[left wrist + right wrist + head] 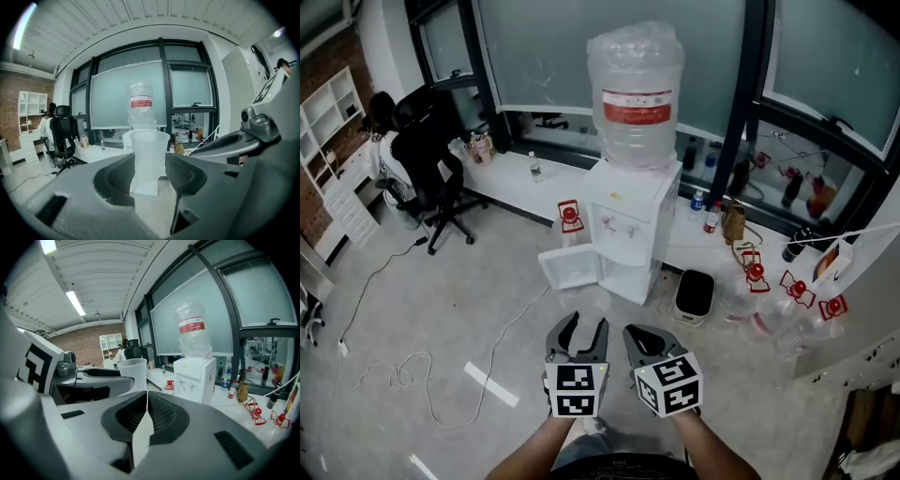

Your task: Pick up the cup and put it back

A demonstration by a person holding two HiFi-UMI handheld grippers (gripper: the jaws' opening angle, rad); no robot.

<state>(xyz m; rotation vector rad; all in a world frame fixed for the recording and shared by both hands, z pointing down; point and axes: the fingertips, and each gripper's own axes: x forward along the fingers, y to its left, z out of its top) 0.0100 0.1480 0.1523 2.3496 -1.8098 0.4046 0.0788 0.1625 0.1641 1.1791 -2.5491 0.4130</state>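
Dim, flat indoor light; fisheye-warped, dark-vignetted edges.

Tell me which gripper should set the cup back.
Left. The left gripper holds the cup between its jaws, facing the dispenser; the right gripper has its jaws shut and empty.

water dispenser (628, 234): lower door open | office chair (436, 169): far left | cable (403, 370): on floor (487, 300)
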